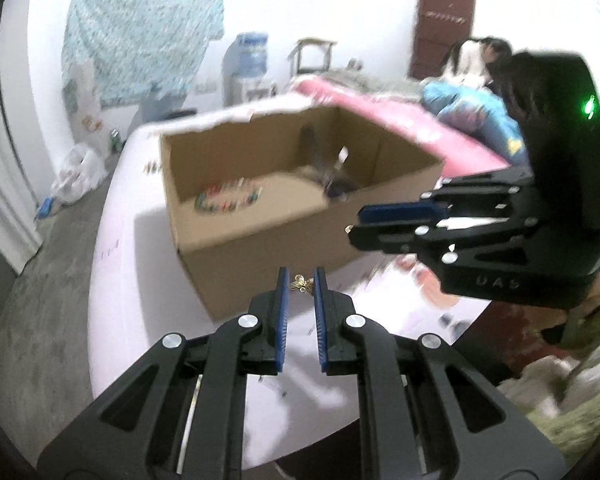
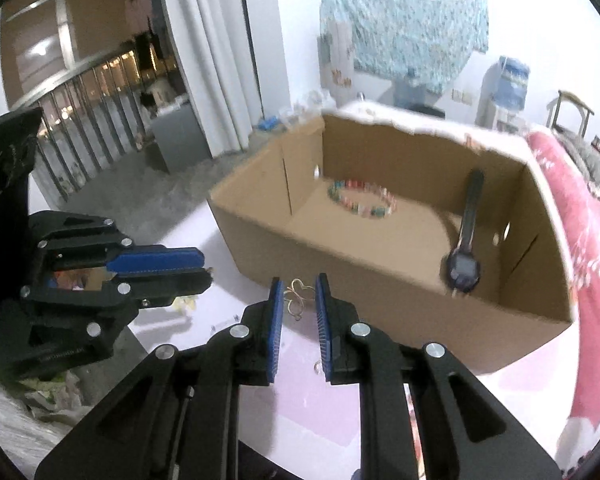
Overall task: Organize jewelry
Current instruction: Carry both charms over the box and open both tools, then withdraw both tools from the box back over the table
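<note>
The left tongs point(image 1: 300, 280) pinch a small gold butterfly charm point(image 1: 302, 283) at their tips; the right tongs point(image 2: 298, 294) grip a thin gold wire piece point(image 2: 296, 298), perhaps an earring; both hang over the pale worktop point(image 1: 140, 300) just before the cardboard box point(image 2: 380, 276), which holds a bead bracelet point(image 2: 362, 202) and a watch point(image 2: 463, 266).

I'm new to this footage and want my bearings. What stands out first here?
An open cardboard box sits mid-table, holding a bead bracelet at the back and a watch by its right wall. In front of it, the left tongs pinch a small gold charm, and the right tongs pinch a wire charm.
</note>
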Tool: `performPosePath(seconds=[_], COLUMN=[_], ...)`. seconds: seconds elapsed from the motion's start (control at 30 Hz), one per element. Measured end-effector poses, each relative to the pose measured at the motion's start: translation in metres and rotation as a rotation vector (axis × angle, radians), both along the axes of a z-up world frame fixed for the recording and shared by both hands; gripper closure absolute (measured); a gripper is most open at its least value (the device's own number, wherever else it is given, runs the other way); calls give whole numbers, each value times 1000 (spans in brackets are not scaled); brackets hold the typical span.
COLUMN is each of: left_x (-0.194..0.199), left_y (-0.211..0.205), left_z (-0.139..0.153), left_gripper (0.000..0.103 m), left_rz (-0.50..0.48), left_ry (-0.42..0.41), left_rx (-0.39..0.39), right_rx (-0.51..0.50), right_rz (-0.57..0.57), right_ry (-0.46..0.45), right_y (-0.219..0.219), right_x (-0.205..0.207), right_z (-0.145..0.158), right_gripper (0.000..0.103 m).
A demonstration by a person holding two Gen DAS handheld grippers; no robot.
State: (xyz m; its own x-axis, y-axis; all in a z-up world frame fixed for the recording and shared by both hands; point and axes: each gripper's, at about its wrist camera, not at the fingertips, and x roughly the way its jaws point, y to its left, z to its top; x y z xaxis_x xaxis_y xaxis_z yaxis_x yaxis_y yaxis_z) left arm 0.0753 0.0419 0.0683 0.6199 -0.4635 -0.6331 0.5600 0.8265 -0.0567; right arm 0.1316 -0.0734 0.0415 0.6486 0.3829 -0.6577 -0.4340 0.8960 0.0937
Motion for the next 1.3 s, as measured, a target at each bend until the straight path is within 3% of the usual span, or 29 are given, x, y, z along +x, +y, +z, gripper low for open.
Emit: performPosePath(seconds=[0.13,0.3,0.43,0.57,0.7,0.97,1.03,1.1,1.13,1.3], left_x=[11,53,108,161,189,203,204,205,205,202], left_y=[-1,-19,-38,-55,-57,-55,-55,-54,-54,-52], left_z=[33,51,36,-1,-22,-38,-40,-40,-39,-35], left_gripper=[92,92,92,92,92,92,82,72,72,65], left_rz=[-40,-58,-64,-40,-16,36,44,52,52,60], left_ry=[-70,-77,59,236,365,418,432,432,428,414], left_rx=[-32,-15,35,112,110,147,151,155,155,152], right_rx=[62,80,69,73,15,-8,-11,-11,-7,1], right_rz=[5,-35,-94,-129,-164,-206,-208,-209,-212,-219], right_ry=[-73,-91,33,198,281,338,337,332,326,299], right_y=[-17,-36,-50,-56,-52,-51,-50,-51,-52,-55], right_x=[1,36,97,153,192,220,220,220,220,216], right_z=[34,55,44,19,-1,-21,-21,-20,-19,-11], right_gripper=[87,87,87,87,87,87,85,78,71,61])
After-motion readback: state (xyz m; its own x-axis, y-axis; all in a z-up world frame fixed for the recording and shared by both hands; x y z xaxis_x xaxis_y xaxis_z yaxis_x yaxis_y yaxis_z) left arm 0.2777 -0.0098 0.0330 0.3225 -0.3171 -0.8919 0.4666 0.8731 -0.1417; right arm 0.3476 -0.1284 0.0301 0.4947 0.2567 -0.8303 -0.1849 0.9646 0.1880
